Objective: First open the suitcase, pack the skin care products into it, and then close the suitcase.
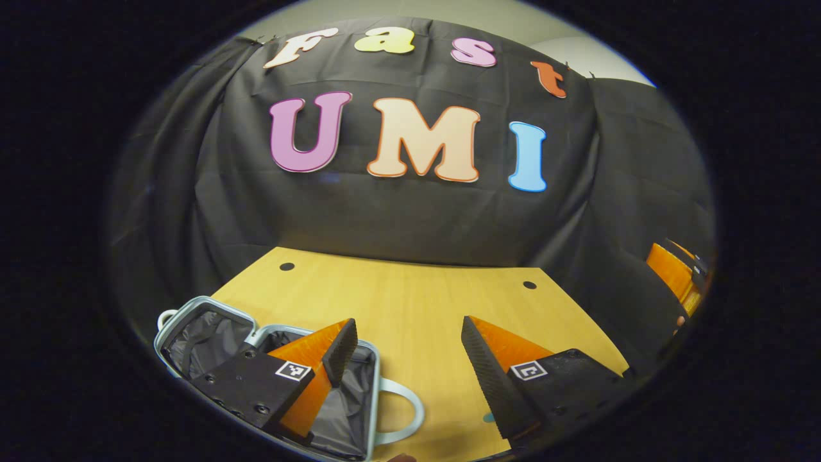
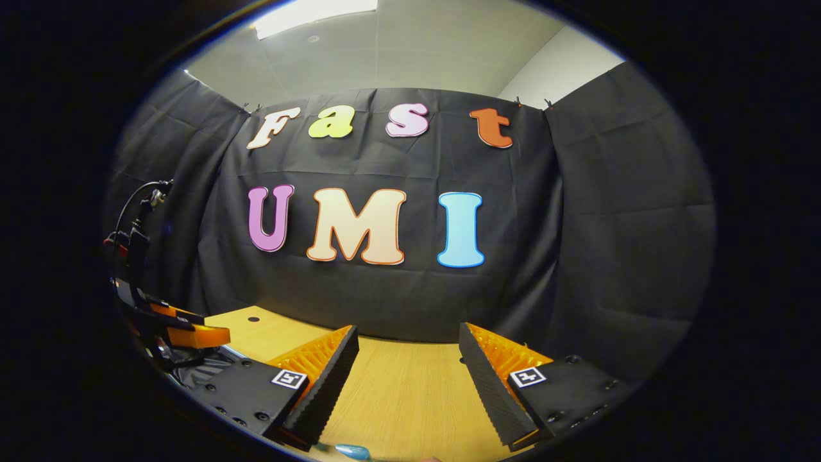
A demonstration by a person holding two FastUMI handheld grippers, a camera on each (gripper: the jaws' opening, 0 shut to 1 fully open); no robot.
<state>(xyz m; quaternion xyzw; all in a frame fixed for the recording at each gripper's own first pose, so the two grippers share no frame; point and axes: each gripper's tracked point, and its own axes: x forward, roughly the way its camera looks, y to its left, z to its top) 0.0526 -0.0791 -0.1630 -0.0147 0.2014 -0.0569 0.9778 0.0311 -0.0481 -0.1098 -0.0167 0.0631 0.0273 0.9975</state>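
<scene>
Left gripper [image 1: 407, 350]: your jaws stand wide apart, nothing between them, held above the wooden table [image 1: 417, 292].
Right gripper [image 2: 407, 359]: your jaws also well apart, empty, over the table's bare middle.
Suitcase [image 1: 205, 330]: lies open at the table's left part, both grey-lined halves showing, light handle [image 1: 404, 410] pointing toward the table centre; your left finger [image 1: 340, 350] sits in front of its nearer half.
Skin care products: a small turquoise item [image 2: 353, 451] at the bottom edge of the right gripper view, too cut off to tell what it is.
Other gripper: seen at the left edge of the right gripper view, over the suitcase.
</scene>
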